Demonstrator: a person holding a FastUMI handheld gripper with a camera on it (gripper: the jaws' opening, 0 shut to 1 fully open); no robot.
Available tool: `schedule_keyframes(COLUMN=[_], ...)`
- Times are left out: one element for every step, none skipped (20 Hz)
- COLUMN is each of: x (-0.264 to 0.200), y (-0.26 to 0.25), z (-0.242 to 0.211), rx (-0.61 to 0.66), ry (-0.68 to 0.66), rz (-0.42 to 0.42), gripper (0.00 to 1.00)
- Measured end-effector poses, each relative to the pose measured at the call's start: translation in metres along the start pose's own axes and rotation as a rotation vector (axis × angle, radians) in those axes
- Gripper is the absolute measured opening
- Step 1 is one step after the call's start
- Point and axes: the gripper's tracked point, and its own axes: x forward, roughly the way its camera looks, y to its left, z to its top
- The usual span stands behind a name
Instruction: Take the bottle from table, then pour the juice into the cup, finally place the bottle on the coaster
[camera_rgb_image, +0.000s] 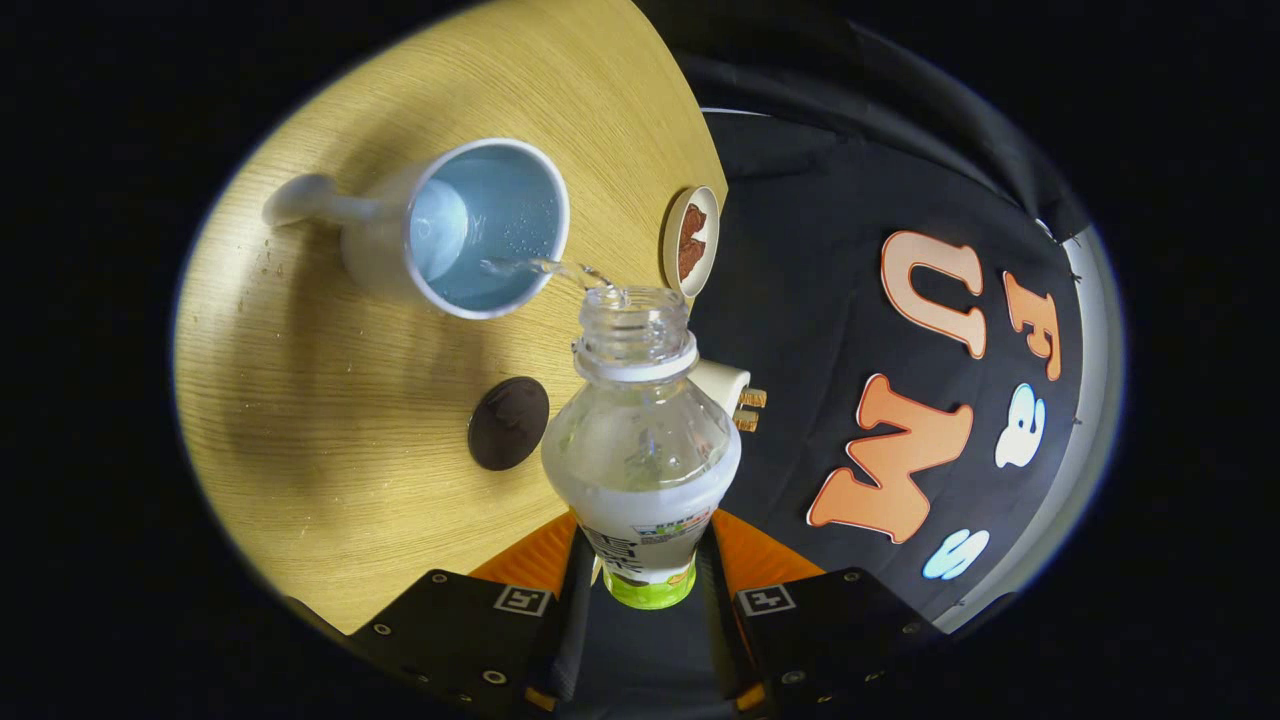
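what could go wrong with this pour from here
The stream leaves the bottle mouth and only just clears the near rim of the cup, so a slight wobble may spill onto the table. The gripper is shut on the bottle low down, so it might slip or swing.

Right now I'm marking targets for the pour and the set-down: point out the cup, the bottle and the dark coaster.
cup (487, 232): gripper view, inner wall.
bottle (640, 440): gripper view, clear shoulder, held between the fingers.
coaster (508, 423): gripper view, middle of the dark disc.
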Motion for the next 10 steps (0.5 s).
schedule_keyframes(x=[0.0005,0.0007,0.0011,0.0015,0.0038,0.0041,0.0031,0.0033,0.0035,0.0035], y=[0.0003,-0.0009,-0.0015,-0.0026,-0.0028,-0.0042,-0.0051,-0.0055,-0.006,-0.0074], z=[0.0002,0.0,0.0003,0.0001,-0.0013,-0.0018,-0.0013,-0.0011,-0.0012,-0.0018], rx=[-0.004,-0.009,-0.014,-0.018,-0.022,-0.026,-0.029,-0.03,-0.031,-0.034], ry=[0.0,0.0,0.0,-0.001,-0.001,0.0,0.0,0.0,-0.002,-0.002], rz=[0.002,0.003,0.003,0.003,0.002,0.0,-0.001,-0.001,0.0,-0.001], gripper=[0.53,0.53,0.53,0.53,0.53,0.53,0.53,0.53,0.53,0.53])
